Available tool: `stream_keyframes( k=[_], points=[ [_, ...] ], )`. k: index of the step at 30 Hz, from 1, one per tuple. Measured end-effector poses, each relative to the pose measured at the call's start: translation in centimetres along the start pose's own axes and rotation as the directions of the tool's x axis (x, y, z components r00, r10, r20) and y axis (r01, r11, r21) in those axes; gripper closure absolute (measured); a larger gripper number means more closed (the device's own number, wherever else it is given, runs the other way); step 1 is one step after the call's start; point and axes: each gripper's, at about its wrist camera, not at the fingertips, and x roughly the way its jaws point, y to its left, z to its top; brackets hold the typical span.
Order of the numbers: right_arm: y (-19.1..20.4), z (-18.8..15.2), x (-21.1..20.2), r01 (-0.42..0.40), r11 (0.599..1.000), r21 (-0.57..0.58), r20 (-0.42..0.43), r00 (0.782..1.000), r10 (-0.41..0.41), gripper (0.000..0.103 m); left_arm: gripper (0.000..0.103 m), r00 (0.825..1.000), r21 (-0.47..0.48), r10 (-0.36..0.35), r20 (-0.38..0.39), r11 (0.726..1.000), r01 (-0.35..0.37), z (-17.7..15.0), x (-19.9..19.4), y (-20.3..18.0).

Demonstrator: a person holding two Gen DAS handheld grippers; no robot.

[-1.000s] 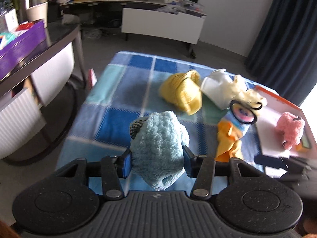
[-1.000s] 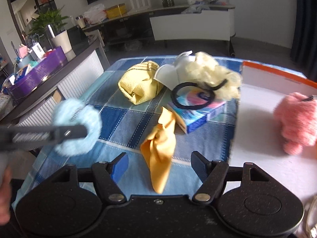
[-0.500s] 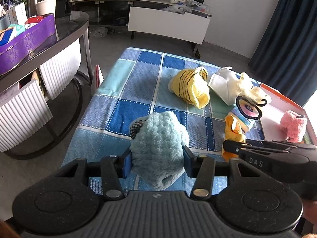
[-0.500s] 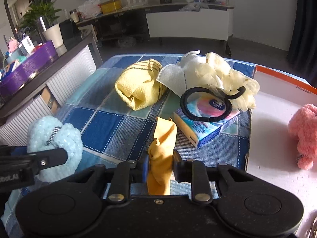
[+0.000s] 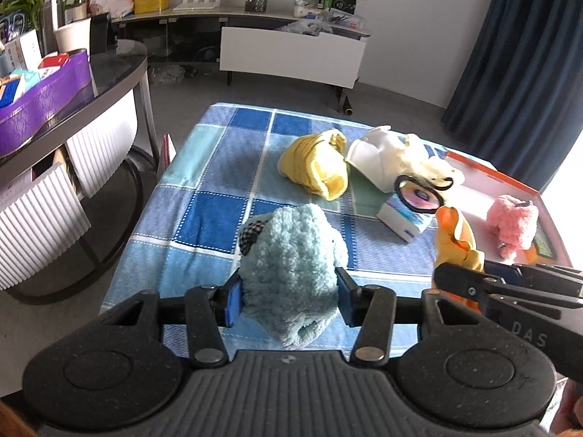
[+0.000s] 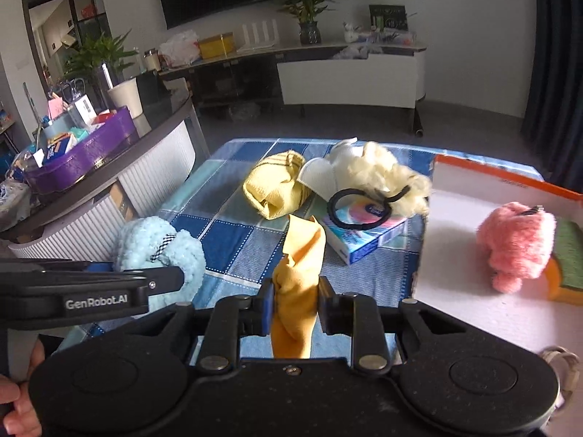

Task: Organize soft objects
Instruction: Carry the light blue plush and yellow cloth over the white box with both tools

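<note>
My left gripper (image 5: 288,296) is shut on a fluffy light-blue plush (image 5: 291,262) and holds it above the near part of the blue checked cloth (image 5: 218,189). My right gripper (image 6: 294,304) is shut on an orange cloth (image 6: 300,262), lifted off the table; it also shows in the left wrist view (image 5: 455,240). A yellow towel (image 6: 273,189), a cream fluffy item with a white cap (image 6: 368,171) and a black hair band (image 6: 359,207) on a tissue pack (image 6: 364,233) lie further back. A pink plush (image 6: 517,240) sits in the white, orange-rimmed box (image 6: 466,225).
A curved dark side table (image 5: 73,109) with a purple tray (image 5: 43,98) stands to the left. A white cabinet (image 5: 291,58) and dark curtains (image 5: 517,54) are beyond the table. A green-and-orange sponge (image 6: 568,266) lies in the box.
My right gripper closed on the orange cloth and lifted it off the table. My left gripper kept its hold on the blue plush and raised it slightly.
</note>
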Motion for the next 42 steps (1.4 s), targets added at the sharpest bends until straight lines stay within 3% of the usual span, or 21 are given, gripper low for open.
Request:
stream_keyframes(
  k=[16,42],
  points=[
    [-1.7,-1.5,-5.0,0.026,0.999,0.039,0.048,0.998,-0.027,0.073,0.052,0.999,0.062,-0.04,0.023,0.997,0.038,-1.0,-2.3,-3.3],
    [-4.4,-2.3,-7.8,0.071,0.993,0.095,0.08,0.994,-0.078,0.073,0.052,0.997,0.1,-0.075,0.014,0.992,0.073,-1.7,-3.0,-5.8]
  ],
)
